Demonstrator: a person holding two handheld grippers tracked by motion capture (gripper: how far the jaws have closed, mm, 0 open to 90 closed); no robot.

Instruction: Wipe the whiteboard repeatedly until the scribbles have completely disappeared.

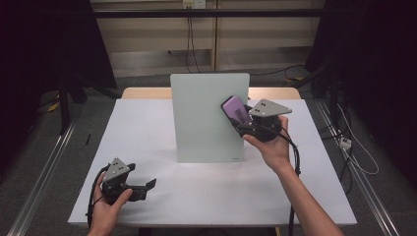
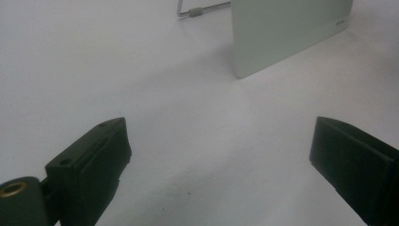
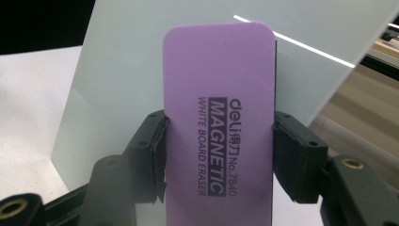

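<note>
A pale glass whiteboard [image 1: 209, 118] stands upright in the middle of the white table [image 1: 147, 128]. My right gripper [image 1: 242, 120] is shut on a purple magnetic whiteboard eraser [image 1: 234, 110], held up at the board's right edge. Seen from the right gripper, the eraser [image 3: 221, 122] stands between the two black pads [image 3: 153, 155], its printed purple face toward the camera, and the whiteboard [image 3: 131, 61] rises just behind it. My left gripper [image 1: 145, 189] rests low at the table's front left, jaws open with nothing between them. The left gripper [image 2: 219, 169] looks across bare table toward the board [image 2: 282, 33].
A thin metal stand leg [image 2: 197, 10] sticks out behind the board. The table's wooden far edge [image 1: 147, 92] shows behind the white sheet. Cables [image 1: 354, 147] lie on the floor to the right, and metal rails run along both sides.
</note>
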